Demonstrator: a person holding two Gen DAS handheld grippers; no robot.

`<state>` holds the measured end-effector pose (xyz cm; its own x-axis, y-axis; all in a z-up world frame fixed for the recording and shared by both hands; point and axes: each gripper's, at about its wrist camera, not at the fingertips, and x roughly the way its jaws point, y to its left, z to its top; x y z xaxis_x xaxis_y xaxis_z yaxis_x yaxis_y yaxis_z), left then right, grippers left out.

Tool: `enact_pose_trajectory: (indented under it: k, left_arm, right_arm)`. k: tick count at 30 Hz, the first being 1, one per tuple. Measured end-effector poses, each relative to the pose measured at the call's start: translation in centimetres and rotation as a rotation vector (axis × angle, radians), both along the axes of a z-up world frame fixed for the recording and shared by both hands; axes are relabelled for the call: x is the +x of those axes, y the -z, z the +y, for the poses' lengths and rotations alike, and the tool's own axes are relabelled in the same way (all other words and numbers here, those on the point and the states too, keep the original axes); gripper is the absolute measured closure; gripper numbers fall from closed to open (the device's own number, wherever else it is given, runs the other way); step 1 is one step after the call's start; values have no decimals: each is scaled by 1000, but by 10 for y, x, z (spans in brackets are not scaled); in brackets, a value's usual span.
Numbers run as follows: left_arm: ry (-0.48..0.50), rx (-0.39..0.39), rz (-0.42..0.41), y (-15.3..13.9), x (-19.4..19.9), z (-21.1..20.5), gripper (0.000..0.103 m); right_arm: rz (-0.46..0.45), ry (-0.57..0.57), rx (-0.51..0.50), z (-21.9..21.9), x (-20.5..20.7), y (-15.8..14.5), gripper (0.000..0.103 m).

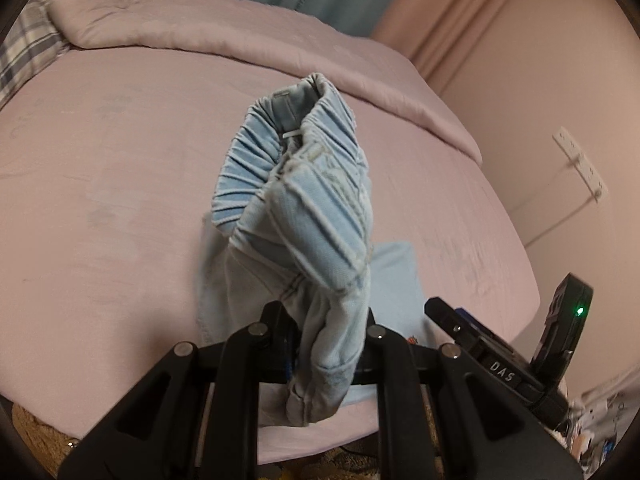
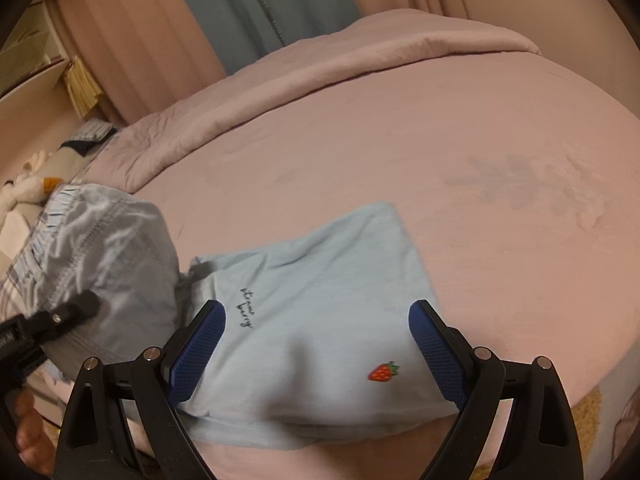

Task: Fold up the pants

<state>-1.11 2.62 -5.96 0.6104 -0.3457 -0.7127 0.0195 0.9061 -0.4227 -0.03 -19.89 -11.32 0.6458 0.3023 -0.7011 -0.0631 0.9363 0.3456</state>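
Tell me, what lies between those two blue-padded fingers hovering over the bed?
In the right wrist view, the right gripper stands open; between its fingers lie the light blue pants with a strawberry patch.

Dim pinkish indoor light, soft blur, heavy fisheye edge warping.

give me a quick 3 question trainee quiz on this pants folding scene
1. True or false: the left gripper is shut on the pants.
2. Which motif is on the pants? A) a strawberry B) a star C) an anchor
3. What do the pants lie on?

Key:
1. True; it holds the waistband end up.
2. A, the strawberry, between the open right gripper fingers.
3. The pink bed.
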Motion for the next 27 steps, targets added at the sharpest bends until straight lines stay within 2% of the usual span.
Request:
enact_pose_trajectory:
  k: [5,15,22,23,24,25,27]
  left_arm:
    - [61,15,47,18,15,-11,88]
    - [139,-13,130,45,34,-37,87]
    - [167,-44,165,54,40,-50,80]
    - [168,-43,163,54,40,-51,77]
    - [170,-42,165,54,37,-50,68]
    - [178,-52,172,55,35,-49,53]
    - [199,-101,185,53,31,-48,36]
  right_arm:
    - [7,28,6,-9,-3,1,10]
    - [32,58,13,-23,-7,5,10]
    - [48,60,20,-27,-6,6,10]
    - [49,61,21,-28,-6,6,10]
    - [51,63,23,-29,-6,6,10]
    - [54,64,31,-30,-6,6,10]
    - [59,64,44,-33,-5,6,10]
